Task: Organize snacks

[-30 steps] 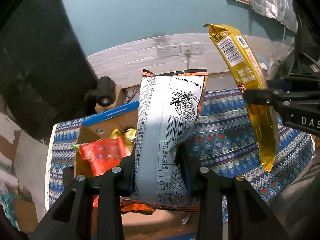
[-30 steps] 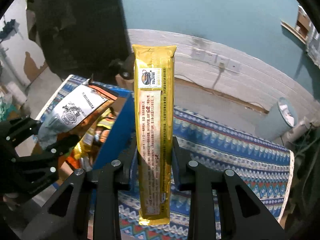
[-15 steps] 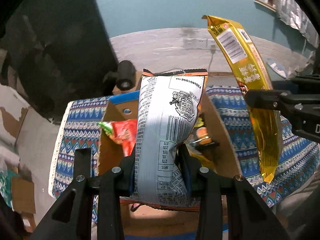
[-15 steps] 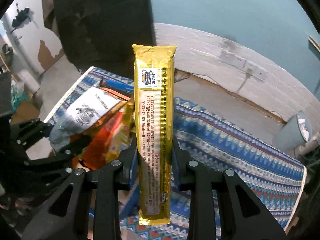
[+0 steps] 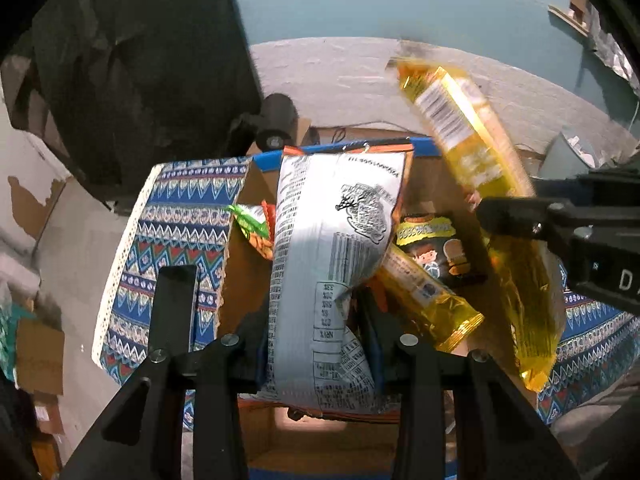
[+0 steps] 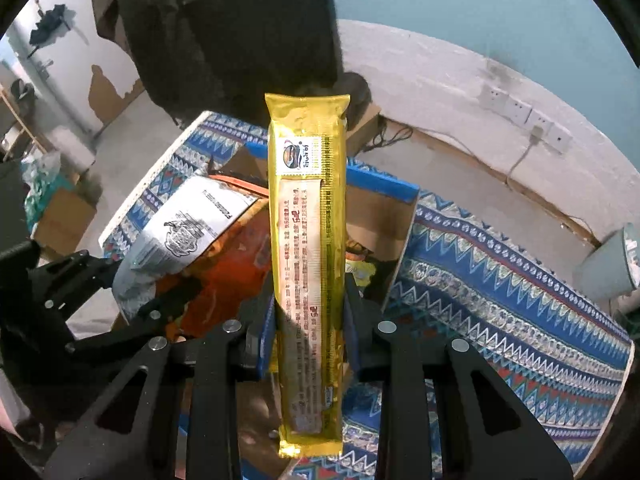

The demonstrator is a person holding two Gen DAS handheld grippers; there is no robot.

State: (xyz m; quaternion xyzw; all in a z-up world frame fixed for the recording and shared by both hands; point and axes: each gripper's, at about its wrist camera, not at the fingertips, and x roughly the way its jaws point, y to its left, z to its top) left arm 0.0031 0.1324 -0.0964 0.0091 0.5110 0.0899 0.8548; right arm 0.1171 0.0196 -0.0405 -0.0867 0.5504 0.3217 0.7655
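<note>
My left gripper [image 5: 320, 316] is shut on a silver snack bag [image 5: 332, 264] with an orange edge and holds it upright over the open cardboard box [image 5: 240, 280]. It also shows in the right wrist view [image 6: 184, 232]. My right gripper [image 6: 310, 312] is shut on a long yellow biscuit pack [image 6: 308, 264], held upright above the box. In the left wrist view the pack [image 5: 480, 184] hangs at the right over the box. Inside the box lie a yellow pack [image 5: 424, 296], a dark snack bag [image 5: 436, 248] and a red-green bag [image 5: 256, 228].
The box has a blue rim [image 6: 380, 184] and sits on a blue patterned cloth [image 6: 500, 280]. A black round object [image 5: 276, 120] stands behind the box. A grey bin [image 6: 608, 268] stands on the floor at right. Wall sockets [image 6: 520, 112] are on the far wall.
Both grippers have moved left with their packs until they are over the box. The inside of the box has come into fuller view. Both grips are unchanged.
</note>
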